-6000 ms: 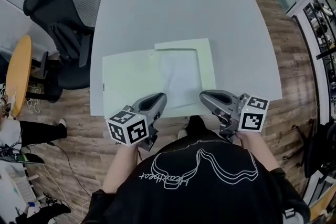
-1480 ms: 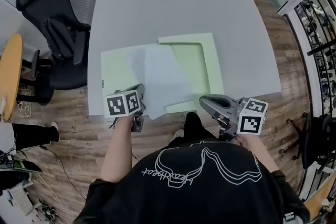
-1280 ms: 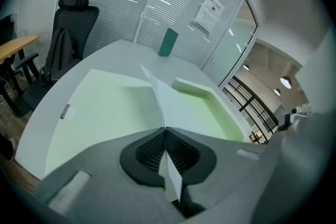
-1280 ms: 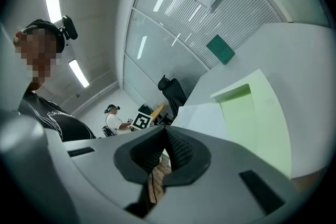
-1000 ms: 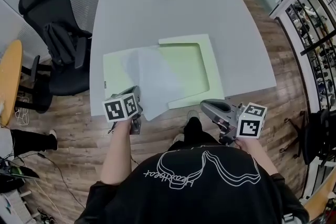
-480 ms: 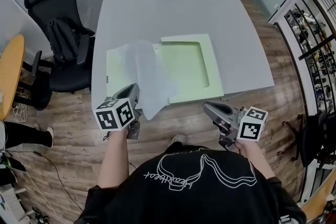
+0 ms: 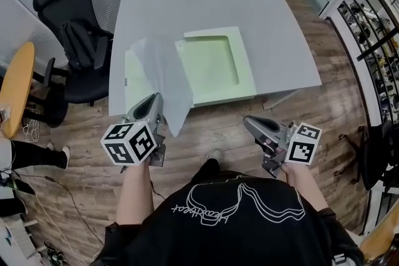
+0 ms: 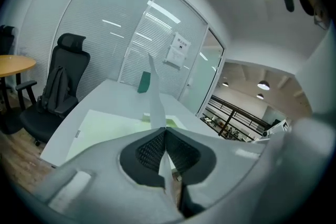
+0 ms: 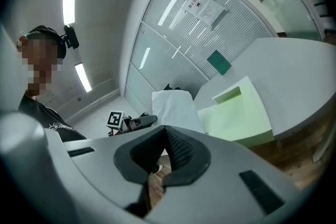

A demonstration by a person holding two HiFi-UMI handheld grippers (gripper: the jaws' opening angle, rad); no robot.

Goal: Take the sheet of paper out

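**Head view.** My left tongs are clamped on the near edge of the sheet. The sheet is raised off the desk, above the left leaf of the open green folder, and its lower corner hangs out past the desk's near edge. My right tongs are closed on nothing and sit beyond that edge, apart from the folder.

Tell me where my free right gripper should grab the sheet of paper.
I'd take the sheet of paper by its low corner jutting past the table's near edge, coming from the right. The left gripper pinches the edge beside it, and that corner hangs free with both faces open.
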